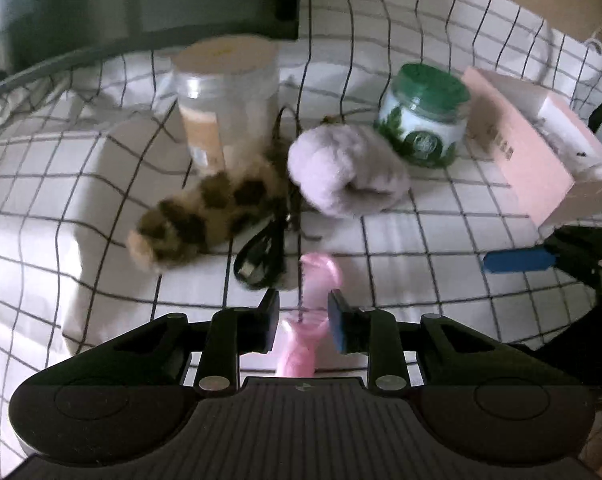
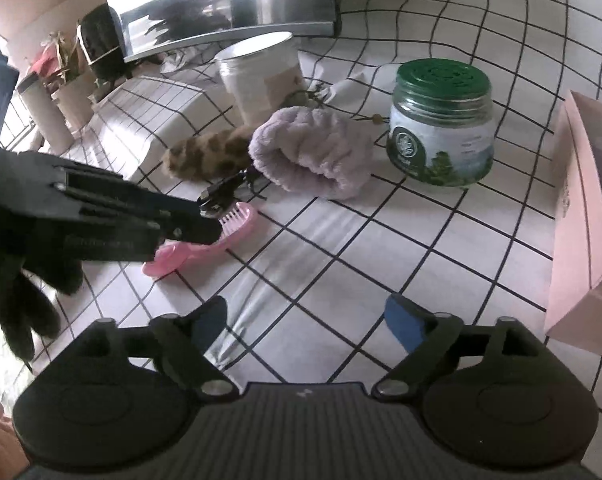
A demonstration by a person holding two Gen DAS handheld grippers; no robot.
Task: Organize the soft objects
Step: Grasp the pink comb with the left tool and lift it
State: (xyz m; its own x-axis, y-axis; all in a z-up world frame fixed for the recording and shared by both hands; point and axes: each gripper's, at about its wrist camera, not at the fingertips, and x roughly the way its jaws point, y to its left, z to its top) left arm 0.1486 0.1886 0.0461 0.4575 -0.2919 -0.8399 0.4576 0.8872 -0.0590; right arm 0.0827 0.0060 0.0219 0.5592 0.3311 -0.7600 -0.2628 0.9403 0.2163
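Observation:
A pink hairbrush (image 1: 313, 312) (image 2: 205, 240) lies on the checked cloth, and my left gripper (image 1: 303, 314) straddles its handle with the jaws narrowly apart; whether they press it I cannot tell. In the right wrist view that left gripper (image 2: 211, 224) comes in from the left. Behind the brush lie a leopard-print fluffy piece (image 1: 205, 216) (image 2: 209, 152) and a lilac fluffy piece (image 1: 345, 172) (image 2: 313, 152). My right gripper (image 2: 305, 320) is open and empty over bare cloth in front of them; one blue finger pad (image 1: 517, 260) shows at the right of the left wrist view.
A black cable (image 1: 265, 256) lies between the fluffy pieces. A clear jar with a beige lid (image 1: 229, 96) (image 2: 261, 76) and a green-lidded jar (image 1: 425, 116) (image 2: 441, 124) stand behind. A pink open box (image 1: 537, 152) (image 2: 581, 216) is at the right. A monitor (image 2: 221, 4) stands at the back.

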